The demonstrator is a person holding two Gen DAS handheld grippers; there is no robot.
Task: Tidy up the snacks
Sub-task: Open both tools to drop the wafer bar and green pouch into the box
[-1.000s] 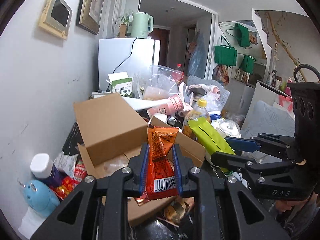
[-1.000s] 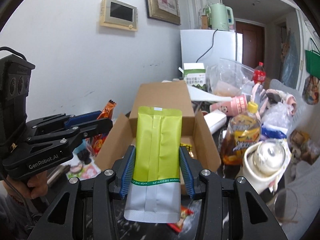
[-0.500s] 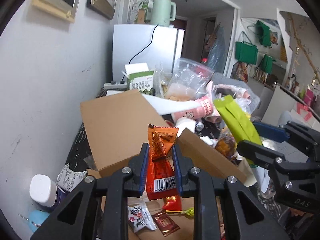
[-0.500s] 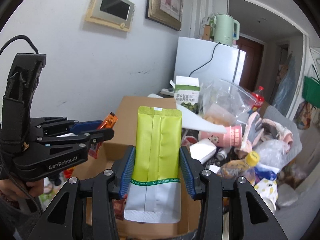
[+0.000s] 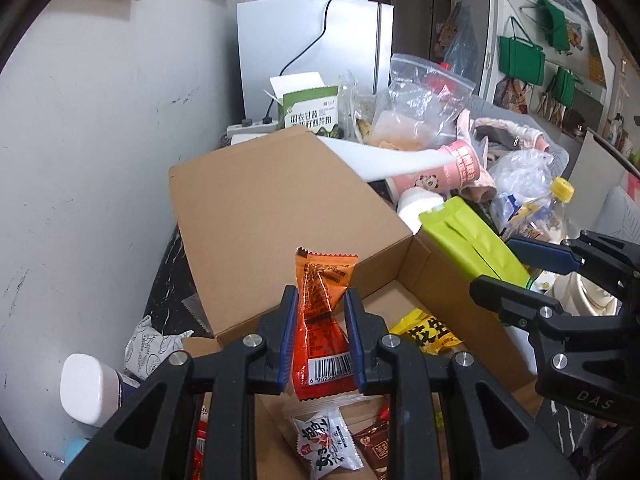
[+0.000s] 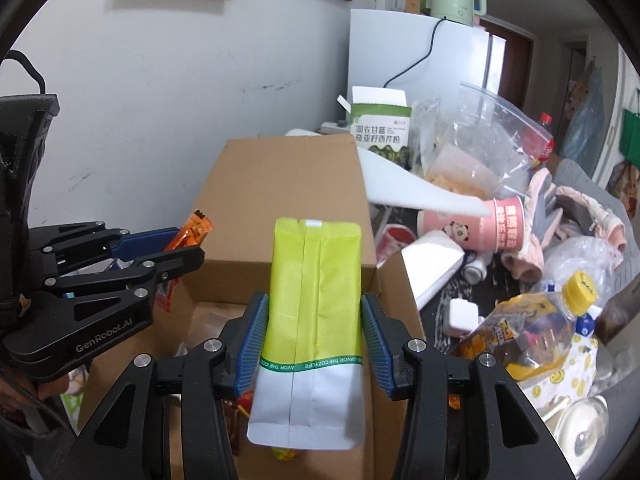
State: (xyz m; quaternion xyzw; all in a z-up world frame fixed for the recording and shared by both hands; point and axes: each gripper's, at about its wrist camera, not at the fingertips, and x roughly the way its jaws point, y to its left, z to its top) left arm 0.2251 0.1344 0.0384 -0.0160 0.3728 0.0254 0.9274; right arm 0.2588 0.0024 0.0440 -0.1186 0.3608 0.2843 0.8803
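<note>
Cardboard box [image 5: 280,216], part-filled: snacks inside, more on tabletop.
Left claw [image 5: 320,332] clamps orange packet [image 5: 320,320]; right claw [image 6: 316,336], jaws just widening, brackets green pouch [image 6: 316,288].

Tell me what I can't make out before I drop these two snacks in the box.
1. Right wrist view: the green pouch covers most of the inside of the cardboard box.
2. Same view: only the pouch's seamed back shows, not its front.
3. Left wrist view: the left claw hides both side edges of the orange packet and part of its barcode.
4. Below, the brown packet is cut off by the claw's arm.
</note>
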